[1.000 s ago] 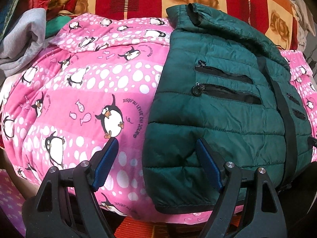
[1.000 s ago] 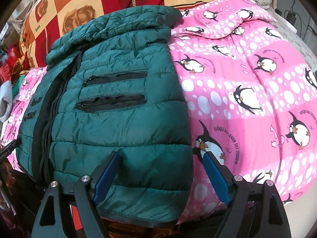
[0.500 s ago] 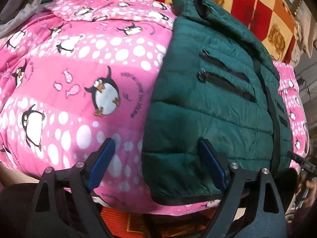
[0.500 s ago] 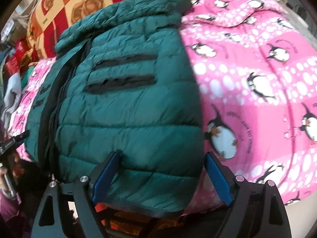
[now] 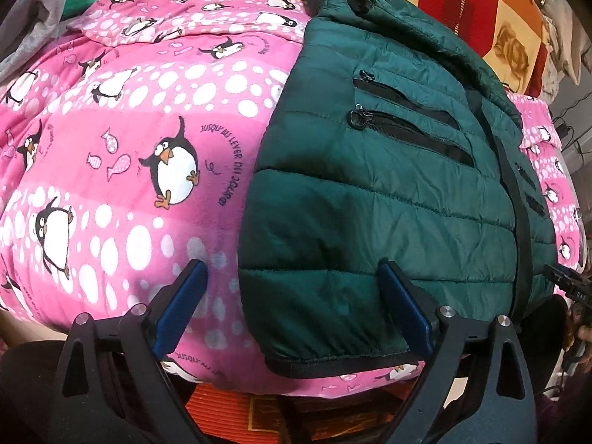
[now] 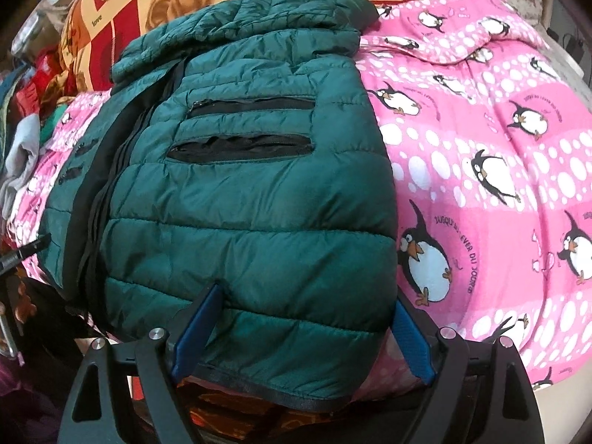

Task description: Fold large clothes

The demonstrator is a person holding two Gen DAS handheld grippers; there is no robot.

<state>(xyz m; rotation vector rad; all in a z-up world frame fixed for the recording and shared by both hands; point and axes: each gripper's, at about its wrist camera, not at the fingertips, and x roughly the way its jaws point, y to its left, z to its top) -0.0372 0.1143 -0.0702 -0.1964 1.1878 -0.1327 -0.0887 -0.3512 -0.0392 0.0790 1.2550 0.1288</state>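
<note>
A dark green quilted jacket [image 5: 388, 185] lies folded lengthwise on a pink penguin blanket [image 5: 129, 166], with its collar at the far end and its black-trimmed hem near me. My left gripper [image 5: 292, 268] hovers over the hem's left corner. Its jaws are opening, and the pads [image 5: 181, 303] do not press on the cloth. In the right wrist view the jacket [image 6: 240, 203] fills the middle. My right gripper [image 6: 309, 296] stands open and wide across the hem's right corner, its fingers [image 6: 410, 336] beside the jacket's edge over the blanket [image 6: 481, 148].
A red and orange patchwork cover with roses [image 5: 481, 7] lies beyond the jacket. A heap of grey and coloured clothes [image 6: 22, 148] sits at the far left. Below the bed's near edge shows an orange rug [image 5: 259, 407].
The left gripper's jaws have spread wider. Both views have tipped down a little towards the jacket's hem. The jacket has not moved.
</note>
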